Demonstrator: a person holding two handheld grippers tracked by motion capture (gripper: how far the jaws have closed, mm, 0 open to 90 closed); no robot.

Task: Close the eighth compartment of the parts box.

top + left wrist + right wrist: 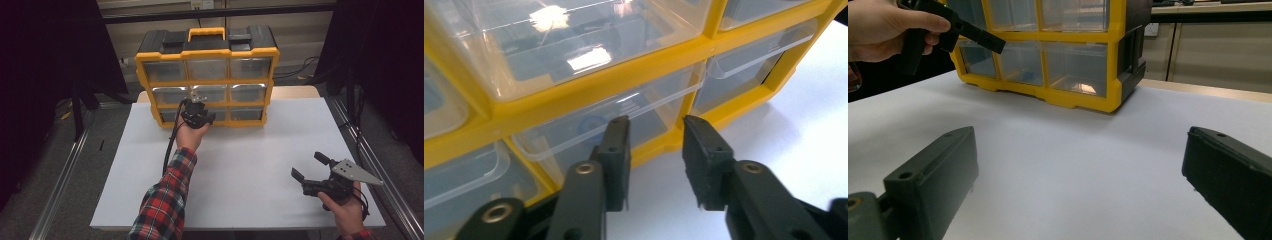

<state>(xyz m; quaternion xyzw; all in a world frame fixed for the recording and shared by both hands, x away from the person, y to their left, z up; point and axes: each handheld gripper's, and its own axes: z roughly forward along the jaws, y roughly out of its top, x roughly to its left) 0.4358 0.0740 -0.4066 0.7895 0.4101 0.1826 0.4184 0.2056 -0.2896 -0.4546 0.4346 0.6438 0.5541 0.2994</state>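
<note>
Big picture first: a yellow-and-black drawer organizer (207, 75) stands upright at the far edge of the white surface (250, 165), three rows of three clear drawers facing the person, carry handle on top. The left gripper (196, 111) is right up against the bottom row, while the right gripper (311, 171) sits well apart at the near right, so the left hand is plainly the nearer one and this looks like its job. The relation that matters: the bottom middle drawer (619, 120) lies just beyond the left fingers (616, 150), its front lip running crosswise to them, a long level edge. Those fingers stand partly spread with a clear gap and nothing pinched between them; their tips are at the drawer front, though whether they touch the lip I can't tell. My read is that any pull would have to come straight back toward the near side, along the drawer's slide. The left gripper view gives what the high view hides: a small blue ring-shaped thing (591, 125) inside that drawer, blurred through the plastic. The right gripper view adds the side-on angle, with the left gripper level against the cabinet face and the right fingers (933, 175) spread wide over bare surface, holding nothing.
</note>
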